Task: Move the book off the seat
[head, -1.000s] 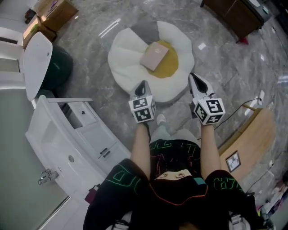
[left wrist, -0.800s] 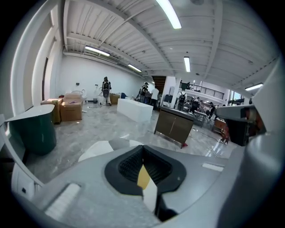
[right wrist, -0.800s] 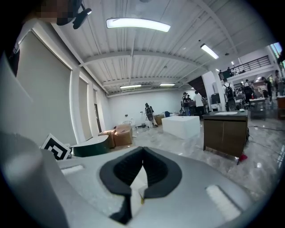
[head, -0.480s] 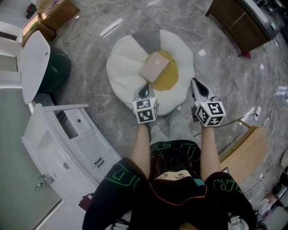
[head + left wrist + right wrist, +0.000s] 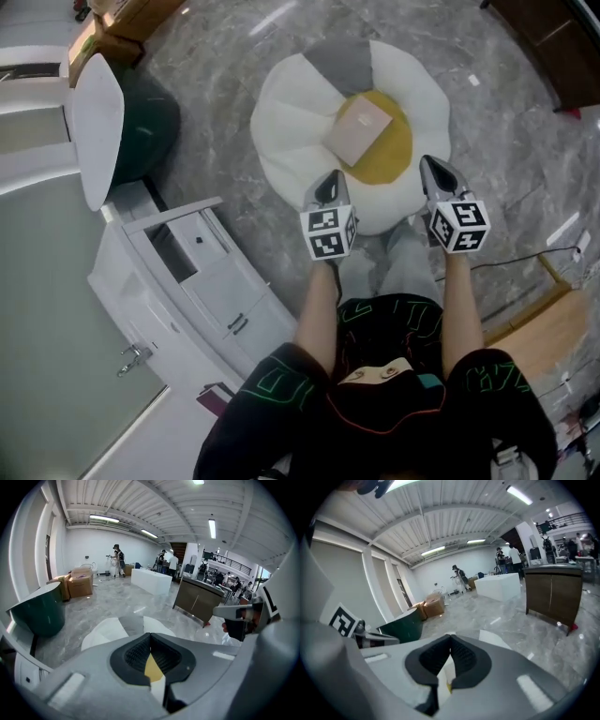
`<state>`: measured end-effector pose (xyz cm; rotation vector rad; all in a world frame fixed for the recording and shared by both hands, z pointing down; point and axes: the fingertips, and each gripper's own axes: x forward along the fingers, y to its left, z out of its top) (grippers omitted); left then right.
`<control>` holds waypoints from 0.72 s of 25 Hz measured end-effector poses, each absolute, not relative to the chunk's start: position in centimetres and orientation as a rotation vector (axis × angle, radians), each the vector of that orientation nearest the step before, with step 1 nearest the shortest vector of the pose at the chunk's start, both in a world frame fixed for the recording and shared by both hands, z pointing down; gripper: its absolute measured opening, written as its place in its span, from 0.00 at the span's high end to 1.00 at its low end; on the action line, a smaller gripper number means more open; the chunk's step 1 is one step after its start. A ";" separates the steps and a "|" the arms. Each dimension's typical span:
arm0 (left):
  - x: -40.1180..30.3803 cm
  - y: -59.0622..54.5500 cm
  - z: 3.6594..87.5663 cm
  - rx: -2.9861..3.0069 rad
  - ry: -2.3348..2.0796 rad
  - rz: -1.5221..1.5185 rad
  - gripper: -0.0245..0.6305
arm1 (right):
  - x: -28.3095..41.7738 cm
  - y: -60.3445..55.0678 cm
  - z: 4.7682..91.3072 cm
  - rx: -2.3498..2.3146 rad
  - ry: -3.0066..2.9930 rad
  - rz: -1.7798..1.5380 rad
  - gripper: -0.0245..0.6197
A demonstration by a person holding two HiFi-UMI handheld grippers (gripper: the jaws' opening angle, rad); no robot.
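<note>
A pale pink book (image 5: 358,129) lies on a round white floor cushion seat (image 5: 289,131) with a yellow centre and a grey wedge. My left gripper (image 5: 327,187) hovers over the cushion's near edge, just short of the book, shut with nothing in it. My right gripper (image 5: 438,172) hangs at the cushion's near right edge, also shut and empty. In the left gripper view the jaws (image 5: 150,637) meet at the tips, with the white cushion (image 5: 108,631) beyond them. The right gripper view shows its jaws (image 5: 450,638) closed too.
A white cabinet (image 5: 178,281) with an open drawer stands at the left. A dark green tub chair (image 5: 141,127) sits behind it. Cardboard boxes (image 5: 131,14) lie at the far left, a dark wooden sideboard (image 5: 553,37) at the far right, a cable (image 5: 525,258) on the marble floor.
The person has stepped closer to the cushion. Both grippers have moved forward over its near edge, still shut. The book has not moved on the cushion.
</note>
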<state>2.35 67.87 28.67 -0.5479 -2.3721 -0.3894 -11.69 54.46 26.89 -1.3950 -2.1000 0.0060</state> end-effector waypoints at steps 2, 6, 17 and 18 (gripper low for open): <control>1.9 68.8 30.1 -0.549 -2.352 -0.374 0.95 | -11.6 55.6 29.5 -1.418 -2.056 -0.062 0.96; 0.8 69.5 34.7 -0.505 -2.300 -0.357 0.95 | -10.1 56.9 35.2 -1.451 -1.938 -0.103 0.96; -0.2 71.9 52.9 -0.280 -2.187 -0.374 0.95 | -5.2 59.2 53.2 -1.217 -1.839 -0.099 0.96; -0.4 72.3 54.3 -0.256 -2.184 -0.360 0.95 | -5.3 59.7 54.9 -1.191 -1.841 -0.086 0.96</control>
